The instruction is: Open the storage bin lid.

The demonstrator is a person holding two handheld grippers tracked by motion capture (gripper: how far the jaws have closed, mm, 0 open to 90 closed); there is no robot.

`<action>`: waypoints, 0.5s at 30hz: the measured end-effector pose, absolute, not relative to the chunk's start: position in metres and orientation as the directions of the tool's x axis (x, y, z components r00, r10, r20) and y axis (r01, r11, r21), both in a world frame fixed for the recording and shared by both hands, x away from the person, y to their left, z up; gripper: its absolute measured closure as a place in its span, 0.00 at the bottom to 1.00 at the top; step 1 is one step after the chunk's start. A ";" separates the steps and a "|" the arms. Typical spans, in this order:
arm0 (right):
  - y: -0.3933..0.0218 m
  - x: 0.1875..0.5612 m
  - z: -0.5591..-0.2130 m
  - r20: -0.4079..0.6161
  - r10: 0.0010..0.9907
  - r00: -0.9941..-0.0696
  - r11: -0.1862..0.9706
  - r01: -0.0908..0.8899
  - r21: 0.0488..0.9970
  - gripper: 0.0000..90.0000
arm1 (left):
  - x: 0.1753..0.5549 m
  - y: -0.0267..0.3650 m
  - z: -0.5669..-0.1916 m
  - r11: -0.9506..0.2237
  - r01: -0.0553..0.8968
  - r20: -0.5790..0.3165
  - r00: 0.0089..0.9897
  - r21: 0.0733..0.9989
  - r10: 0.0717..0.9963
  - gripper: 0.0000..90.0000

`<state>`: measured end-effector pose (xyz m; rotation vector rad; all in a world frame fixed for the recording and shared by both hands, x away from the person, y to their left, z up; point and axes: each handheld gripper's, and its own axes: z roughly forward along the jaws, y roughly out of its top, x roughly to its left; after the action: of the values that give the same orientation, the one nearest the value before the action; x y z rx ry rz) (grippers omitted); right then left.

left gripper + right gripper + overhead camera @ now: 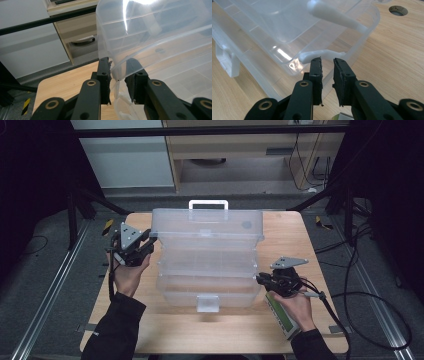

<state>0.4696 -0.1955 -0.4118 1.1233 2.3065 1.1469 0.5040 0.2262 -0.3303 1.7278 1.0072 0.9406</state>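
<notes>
box [207,255]: clear plastic, glossy, smooth, between both claws
handle [208,204]: white opaque plastic, beyond the claws
table [210,330]: pale wood, matt, under the claws
left gripper [117,75]: 2 black matt jaws, rough pads
plate [288,262]: grey metal, atop right claw

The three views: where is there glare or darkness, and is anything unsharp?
High view: dark sides, lit table. Left gripper view: white glare streak on the clear box lid; near jaws soft. Right gripper view: small glint on the box rim, otherwise even light.
</notes>
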 end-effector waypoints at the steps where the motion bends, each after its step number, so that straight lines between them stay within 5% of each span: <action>1: -0.195 0.470 -0.412 0.050 0.771 -0.635 0.365 0.506 0.782 0.86 | 0.505 0.226 -0.330 -0.268 0.229 0.169 0.378 0.936 0.910 0.81; 15: -0.196 0.470 -0.412 0.049 0.772 -0.634 0.364 0.505 0.782 0.85 | 0.523 0.221 -0.324 -0.284 0.231 0.189 0.361 0.931 0.913 0.83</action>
<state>0.4698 -0.1957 -0.4118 1.1237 2.3042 1.1468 0.5227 0.2207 -0.3240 1.7405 1.0162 0.9707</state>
